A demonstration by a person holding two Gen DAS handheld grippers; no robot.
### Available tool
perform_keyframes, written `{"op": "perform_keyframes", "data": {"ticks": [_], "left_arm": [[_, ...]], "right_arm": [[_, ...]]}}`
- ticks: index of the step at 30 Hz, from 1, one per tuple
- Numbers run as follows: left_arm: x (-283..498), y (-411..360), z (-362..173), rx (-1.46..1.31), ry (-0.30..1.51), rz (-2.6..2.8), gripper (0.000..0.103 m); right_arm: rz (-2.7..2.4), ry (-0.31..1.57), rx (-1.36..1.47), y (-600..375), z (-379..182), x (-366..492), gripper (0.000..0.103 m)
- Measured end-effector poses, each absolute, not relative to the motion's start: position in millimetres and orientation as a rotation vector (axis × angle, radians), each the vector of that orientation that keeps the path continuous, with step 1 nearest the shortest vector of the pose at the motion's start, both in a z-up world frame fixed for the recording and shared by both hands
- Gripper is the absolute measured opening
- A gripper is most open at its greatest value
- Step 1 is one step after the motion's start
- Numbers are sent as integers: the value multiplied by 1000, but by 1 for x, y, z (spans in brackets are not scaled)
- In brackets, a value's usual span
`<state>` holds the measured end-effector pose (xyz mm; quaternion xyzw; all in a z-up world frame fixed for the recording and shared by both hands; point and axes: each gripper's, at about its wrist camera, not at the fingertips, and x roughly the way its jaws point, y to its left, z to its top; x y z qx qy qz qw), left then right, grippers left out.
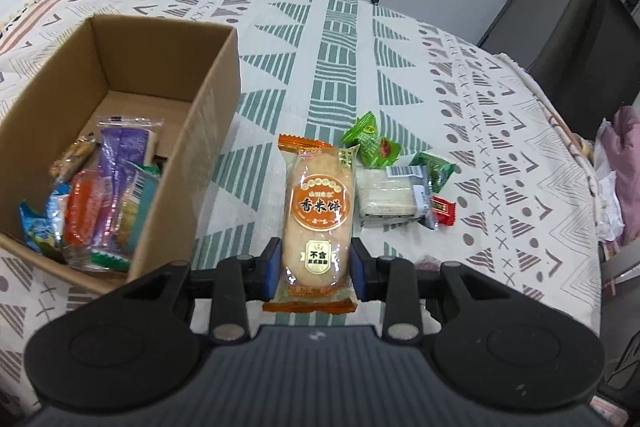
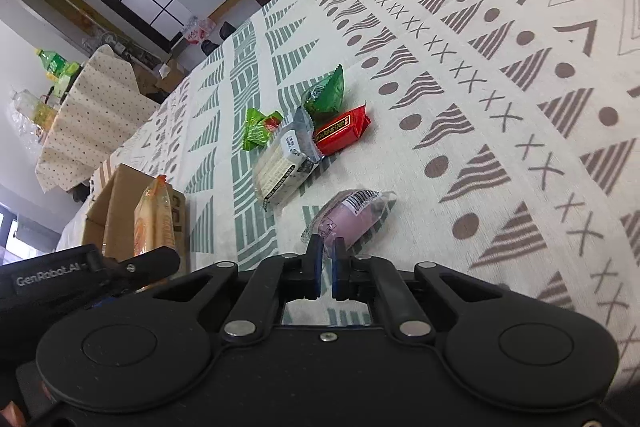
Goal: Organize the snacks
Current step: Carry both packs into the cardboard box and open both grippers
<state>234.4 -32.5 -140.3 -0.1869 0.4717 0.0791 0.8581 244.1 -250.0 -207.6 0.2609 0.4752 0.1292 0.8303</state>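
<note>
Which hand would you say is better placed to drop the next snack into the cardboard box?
Left. The left gripper already clamps the orange rice cracker pack right beside the cardboard box. The right gripper holds the purple snack, farther from it.

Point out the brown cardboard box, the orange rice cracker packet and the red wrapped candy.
brown cardboard box (image 1: pixel 208 131), left wrist view, right wall.
orange rice cracker packet (image 1: pixel 318 207), left wrist view, round label.
red wrapped candy (image 2: pixel 342 131), right wrist view, wrapper middle.
</note>
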Motion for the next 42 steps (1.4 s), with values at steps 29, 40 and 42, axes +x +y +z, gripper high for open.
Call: {"op": "perform_keyframes", "data": {"ticks": [29, 40, 42], "left_arm": [[204, 62, -53, -493, 888, 207, 34], [217, 117, -55, -527, 908, 267, 34], [220, 124, -57, -531, 915, 271, 34]], "right_arm": [[446, 862, 506, -164, -83, 248, 0], [508, 876, 459, -112, -66, 265, 0], [518, 882, 451, -103, -65, 267, 0]]}}
